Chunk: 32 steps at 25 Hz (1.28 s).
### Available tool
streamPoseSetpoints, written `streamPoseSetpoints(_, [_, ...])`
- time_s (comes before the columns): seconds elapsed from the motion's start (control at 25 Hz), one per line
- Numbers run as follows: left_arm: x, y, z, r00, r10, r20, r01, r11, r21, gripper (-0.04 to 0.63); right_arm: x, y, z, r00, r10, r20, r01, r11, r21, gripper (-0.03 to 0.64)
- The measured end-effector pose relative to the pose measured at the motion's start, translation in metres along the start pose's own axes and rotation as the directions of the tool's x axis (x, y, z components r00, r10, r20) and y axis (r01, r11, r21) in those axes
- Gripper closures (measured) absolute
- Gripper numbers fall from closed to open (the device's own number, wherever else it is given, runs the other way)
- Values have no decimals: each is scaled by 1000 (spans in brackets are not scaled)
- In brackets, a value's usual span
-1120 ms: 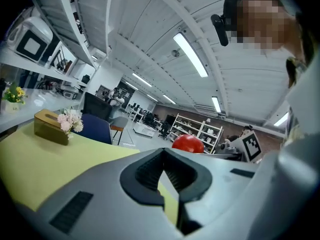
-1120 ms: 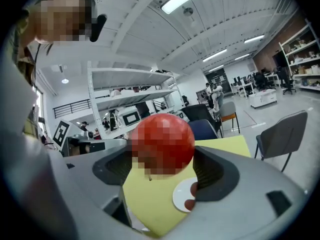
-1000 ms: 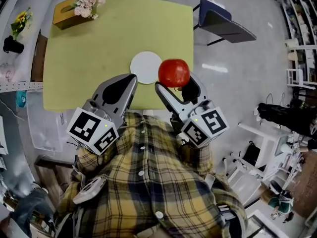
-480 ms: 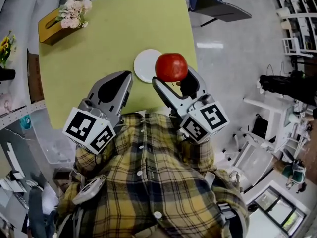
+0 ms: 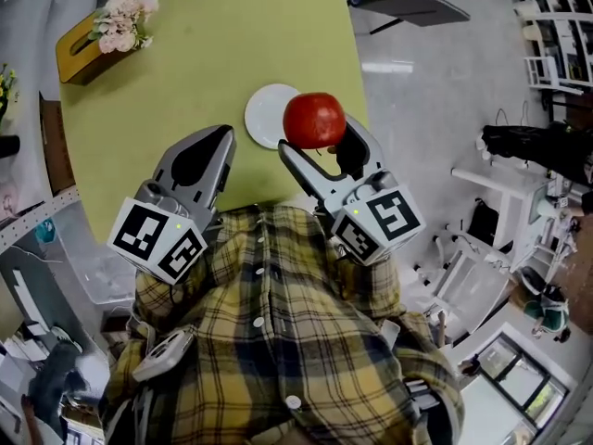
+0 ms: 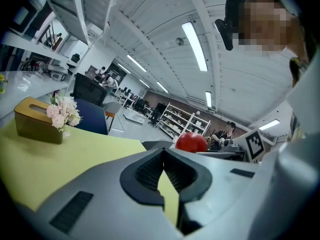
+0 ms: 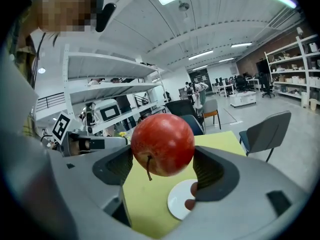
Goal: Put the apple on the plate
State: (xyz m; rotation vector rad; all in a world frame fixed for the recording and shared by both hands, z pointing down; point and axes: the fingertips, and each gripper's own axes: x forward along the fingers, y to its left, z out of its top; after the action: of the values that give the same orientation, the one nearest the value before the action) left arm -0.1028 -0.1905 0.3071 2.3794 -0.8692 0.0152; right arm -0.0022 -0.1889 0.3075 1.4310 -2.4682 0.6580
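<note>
Looking down in the head view, the right tool [image 5: 320,140] grips a red apple [image 5: 314,119] in the air above the yellow desk [image 5: 185,72], where it overlaps the right rim of the white plate [image 5: 262,114]; the left tool [image 5: 215,139] hangs beside it with jaws together. The left gripper view shows the left tool [image 6: 163,155] with its tips touching and nothing between them, and the apple [image 6: 191,142] beyond. The right gripper view shows both pads of the right tool [image 7: 164,160] pressed on the sides of the apple [image 7: 162,143], stem downward, with the plate [image 7: 181,200] lying on the desk [image 7: 147,204] below.
</note>
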Motion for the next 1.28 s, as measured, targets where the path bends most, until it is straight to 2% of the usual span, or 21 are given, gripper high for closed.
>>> streamPoseSetpoints(0.32, [12,6,2,999,43,15,-43,999,-10,588,9,-13,0,999,34,-39,-35,999,-28,244])
streamPoseSetpoints(0.6, [23,11,-3,998,68,11,-68,998,3,588,22,-22,-16,994,63,-85,-66,997,-39,244])
streamPoseSetpoints(0.96, [27,15,-31,992,118,-50,-118,993,0,588,43,-43,-63,982,65,-175,-78,995,-68,244])
streamPoseSetpoints(1.28, [43,30,-52,989,132,-68,-132,991,-8,588,64,-57,-112,964,63,-260,-79,995,-53,244])
